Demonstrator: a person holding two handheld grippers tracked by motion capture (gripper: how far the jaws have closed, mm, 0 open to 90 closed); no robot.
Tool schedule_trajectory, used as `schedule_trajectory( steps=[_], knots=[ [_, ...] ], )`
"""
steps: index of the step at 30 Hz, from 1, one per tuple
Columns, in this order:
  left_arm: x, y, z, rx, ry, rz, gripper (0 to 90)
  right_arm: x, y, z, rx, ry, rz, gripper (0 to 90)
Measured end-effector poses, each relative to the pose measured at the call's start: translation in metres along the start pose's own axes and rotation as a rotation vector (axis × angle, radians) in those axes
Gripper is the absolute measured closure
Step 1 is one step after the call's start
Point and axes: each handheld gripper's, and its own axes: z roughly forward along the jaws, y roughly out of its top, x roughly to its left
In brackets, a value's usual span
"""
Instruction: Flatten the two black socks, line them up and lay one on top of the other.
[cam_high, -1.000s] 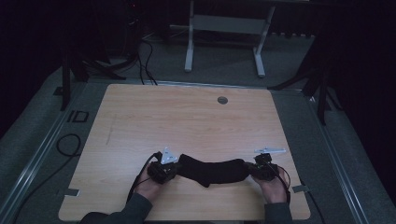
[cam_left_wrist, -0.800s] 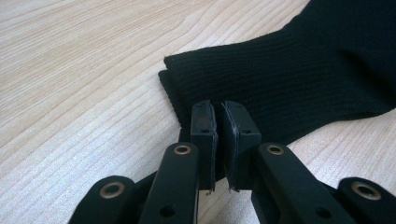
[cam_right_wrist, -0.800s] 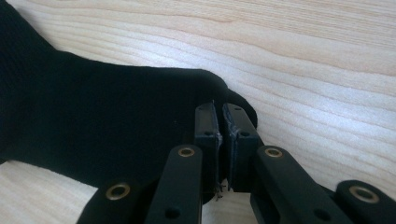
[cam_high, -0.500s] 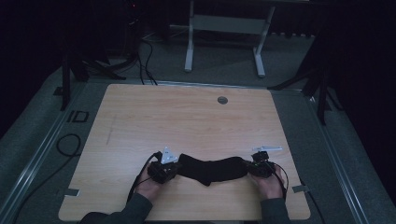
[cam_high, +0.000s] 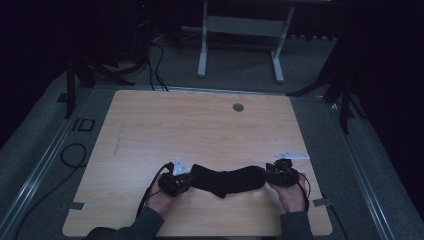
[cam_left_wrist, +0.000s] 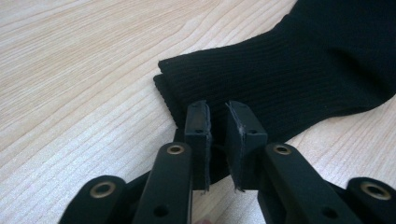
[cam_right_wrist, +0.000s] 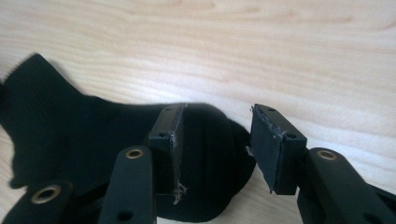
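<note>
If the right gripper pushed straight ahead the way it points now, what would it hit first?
Most likely the black sock: its rounded end lies between and just ahead of the right gripper's jaws, which have just been opening and no longer press it. Beyond is bare wooden table. Depth is hard to judge.

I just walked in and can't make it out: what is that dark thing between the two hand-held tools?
On the pale wooden table, look at the near edge. There a black ribbed sock lies stretched sideways between the left gripper and right gripper. It is the table's sole soft, cloth item.
</note>
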Motion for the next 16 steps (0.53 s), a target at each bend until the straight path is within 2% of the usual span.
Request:
schedule_trajectory(
  steps=[4, 9, 10, 13, 16],
  knots=[
    [0.001, 0.001, -0.003, -0.022, -0.013, -0.003, 70.7, 0.002, 0.002, -0.006, -0.018, 0.0, -0.014, 53.0],
    [0.003, 0.002, -0.009, -0.068, -0.038, -0.019, 61.8, 0.002, 0.001, -0.005, -0.007, -0.002, -0.013, 52.5],
    [0.005, 0.003, -0.012, -0.094, -0.047, -0.025, 61.8, 0.001, 0.001, -0.004, -0.006, -0.002, -0.015, 52.5],
    [0.008, 0.003, -0.015, -0.111, -0.038, -0.031, 57.9, 0.001, 0.0, -0.003, -0.001, -0.005, -0.016, 52.5],
    [0.013, 0.003, -0.017, -0.107, -0.018, -0.04, 55.8, -0.001, 0.0, -0.003, -0.003, -0.01, -0.014, 52.4]
  ],
)
